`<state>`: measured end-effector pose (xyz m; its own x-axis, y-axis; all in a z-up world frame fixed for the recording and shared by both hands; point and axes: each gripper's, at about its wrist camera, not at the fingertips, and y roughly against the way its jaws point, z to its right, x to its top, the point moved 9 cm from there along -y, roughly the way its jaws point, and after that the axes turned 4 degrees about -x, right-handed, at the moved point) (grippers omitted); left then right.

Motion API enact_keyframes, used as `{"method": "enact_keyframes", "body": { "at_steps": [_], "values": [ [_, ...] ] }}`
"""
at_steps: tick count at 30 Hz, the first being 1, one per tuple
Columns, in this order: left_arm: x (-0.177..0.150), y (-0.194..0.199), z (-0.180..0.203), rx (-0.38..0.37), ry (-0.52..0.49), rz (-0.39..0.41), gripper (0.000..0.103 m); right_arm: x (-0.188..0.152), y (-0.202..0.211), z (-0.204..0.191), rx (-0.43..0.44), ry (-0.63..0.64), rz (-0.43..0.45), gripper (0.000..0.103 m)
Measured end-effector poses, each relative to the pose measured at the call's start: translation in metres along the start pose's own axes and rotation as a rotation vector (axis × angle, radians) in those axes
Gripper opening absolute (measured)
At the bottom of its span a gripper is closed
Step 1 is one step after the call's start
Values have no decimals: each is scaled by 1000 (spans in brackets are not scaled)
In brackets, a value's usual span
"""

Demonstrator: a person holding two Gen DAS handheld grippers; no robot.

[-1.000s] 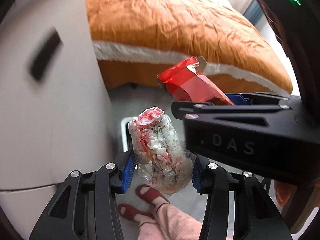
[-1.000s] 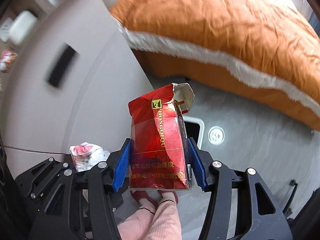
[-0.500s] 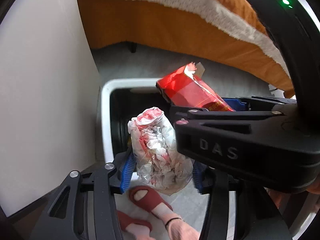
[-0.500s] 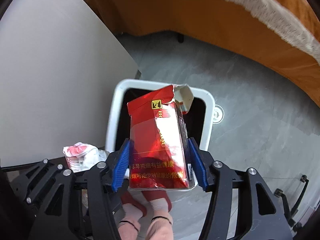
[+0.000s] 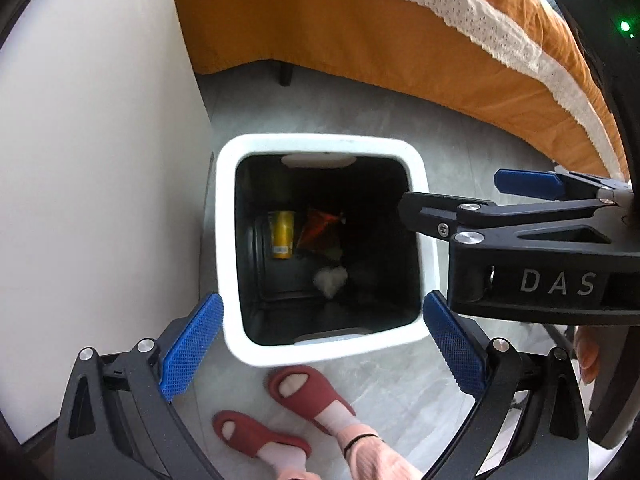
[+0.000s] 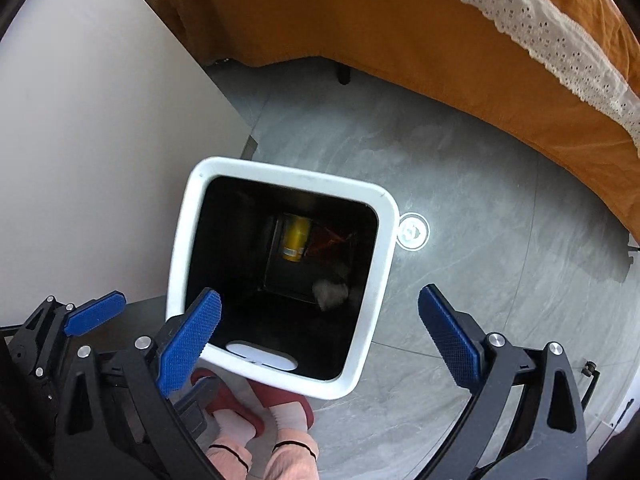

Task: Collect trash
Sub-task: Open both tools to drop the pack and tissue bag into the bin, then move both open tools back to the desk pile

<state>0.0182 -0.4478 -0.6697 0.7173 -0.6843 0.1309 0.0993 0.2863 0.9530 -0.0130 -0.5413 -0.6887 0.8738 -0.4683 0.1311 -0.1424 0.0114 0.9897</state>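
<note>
Both hand-held grippers, left [image 5: 322, 346] and right [image 6: 320, 334], just opened and empty, hover over the white-rimmed square bin [image 5: 228, 240]; drop done, next likely fetching more trash.

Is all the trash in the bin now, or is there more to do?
Lots is in: the white square bin holds a yellow can, a red wrapper and a white crumpled wad. Both the left gripper and right gripper have just been opening and hold nothing. No other trash shows on the grey floor.
</note>
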Motion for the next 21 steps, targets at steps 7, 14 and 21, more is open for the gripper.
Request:
{"method": "enact_keyframes", "body": {
  "at_steps": [7, 14, 21],
  "values": [
    [5, 57, 14, -5, 45, 39, 98, 0, 49, -3, -11, -11, 27, 98],
    [13, 162, 53, -38, 62, 135, 98, -4, 163, 12, -9, -84, 131, 98],
    [31, 295, 94, -65, 18, 315, 98, 6, 296, 6, 4, -90, 341, 98]
  ]
}}
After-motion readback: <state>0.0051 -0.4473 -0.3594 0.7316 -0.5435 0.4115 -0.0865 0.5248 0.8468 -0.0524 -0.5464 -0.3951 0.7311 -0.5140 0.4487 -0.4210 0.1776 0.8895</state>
